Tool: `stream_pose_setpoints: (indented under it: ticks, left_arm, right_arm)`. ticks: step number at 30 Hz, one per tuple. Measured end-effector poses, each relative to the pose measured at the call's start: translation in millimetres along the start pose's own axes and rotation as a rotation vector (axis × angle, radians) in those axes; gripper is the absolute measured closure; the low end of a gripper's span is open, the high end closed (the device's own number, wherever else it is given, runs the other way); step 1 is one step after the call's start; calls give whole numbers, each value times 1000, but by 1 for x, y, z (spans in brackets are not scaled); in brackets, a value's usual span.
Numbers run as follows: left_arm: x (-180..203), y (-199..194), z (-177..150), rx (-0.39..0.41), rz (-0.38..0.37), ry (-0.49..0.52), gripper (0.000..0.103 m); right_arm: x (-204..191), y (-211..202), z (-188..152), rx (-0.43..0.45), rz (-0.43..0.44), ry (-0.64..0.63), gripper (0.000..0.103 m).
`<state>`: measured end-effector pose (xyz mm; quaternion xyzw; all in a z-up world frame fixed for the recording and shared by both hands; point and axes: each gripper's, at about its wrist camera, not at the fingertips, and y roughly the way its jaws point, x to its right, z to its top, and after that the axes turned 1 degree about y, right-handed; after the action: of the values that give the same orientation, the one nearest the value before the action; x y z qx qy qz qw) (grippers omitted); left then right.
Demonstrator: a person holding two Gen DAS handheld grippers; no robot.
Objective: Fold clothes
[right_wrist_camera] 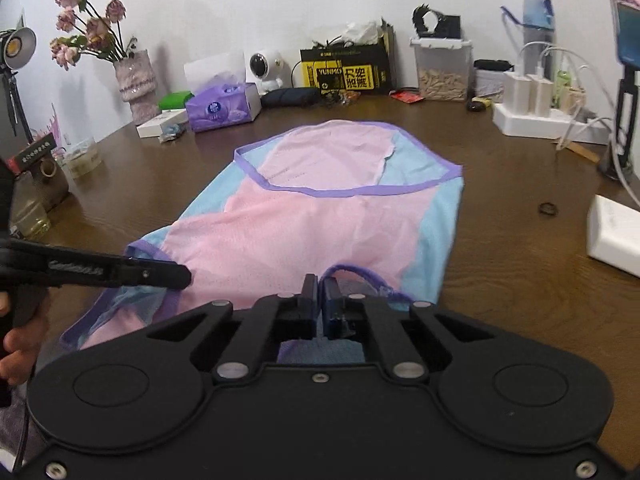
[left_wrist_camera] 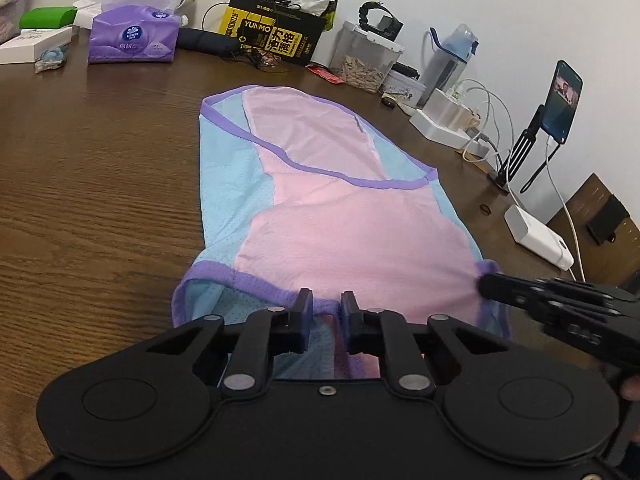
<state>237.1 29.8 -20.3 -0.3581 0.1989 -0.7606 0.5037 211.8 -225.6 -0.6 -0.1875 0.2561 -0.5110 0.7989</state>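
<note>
At the near hem, your right gripper (right_wrist_camera: 320, 292) pinches the garment (right_wrist_camera: 304, 220); the left (left_wrist_camera: 326, 306) stands unclosed, so lifting now skews the fold.

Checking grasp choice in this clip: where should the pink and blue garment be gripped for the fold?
Grip the pink and blue garment at its near purple-trimmed hem, one corner per claw, coming in low from the near edge. It lies flat, and only that hem lifts into a pinchable lip.
</note>
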Motion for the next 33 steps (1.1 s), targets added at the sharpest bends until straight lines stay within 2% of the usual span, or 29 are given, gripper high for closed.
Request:
stream_pose_setpoints:
  ticks: [3,5,6,7,8,9,11,12,15,20,22,23,26,27,29,30,31,33]
  left_arm:
    - [2,-2,-2,3,8,-4,87]
    - [5,-11,-1,0,-13,-5,86]
    - [7,-19,1,17,-38,-2,80]
    - [8,-29,4,43,-56,6,75]
    - [8,-38,10,72,-49,21,62]
    - [7,-45,16,102,-29,38,49]
    - [8,-49,35,144,42,98,36]
    - [4,-44,44,145,70,123,36]
    - [-17,-6,74,64,111,124,36]
    - [-22,44,93,-32,100,160,37]
    - [-20,54,93,-52,98,179,40]
    - [-20,58,91,-58,101,189,49]
    - [-23,68,87,-65,121,202,90]
    - [-24,67,85,-55,132,199,95]
    - [-30,62,82,-31,156,178,99]
    - [-32,60,82,-18,168,164,100]
    - [-35,57,80,-5,182,150,100]
    - [-39,54,78,15,206,119,100]
  right_arm:
    - [-1,0,-9,-48,21,-11,97]
    - [0,-4,-9,-32,2,-14,83]
    - [1,-8,-7,-15,-10,-8,74]
    - [3,-14,-4,10,-21,-8,73]
    - [6,-19,0,35,-30,-13,73]
    - [9,-22,4,52,-41,-18,72]
    - [18,-24,18,76,-79,-31,72]
    - [26,-19,27,77,-105,-42,72]
    - [45,10,47,31,-161,-56,72]
    - [62,51,69,-27,-167,-55,72]
    - [64,63,73,-47,-160,-57,72]
    - [64,68,74,-57,-158,-61,72]
    - [61,80,74,-73,-157,-78,72]
    - [58,81,74,-73,-156,-86,73]
    - [53,83,72,-73,-143,-103,80]
    - [52,84,71,-73,-130,-108,94]
    - [51,84,71,-72,-124,-110,101]
    - [49,83,74,-52,-133,-119,101]
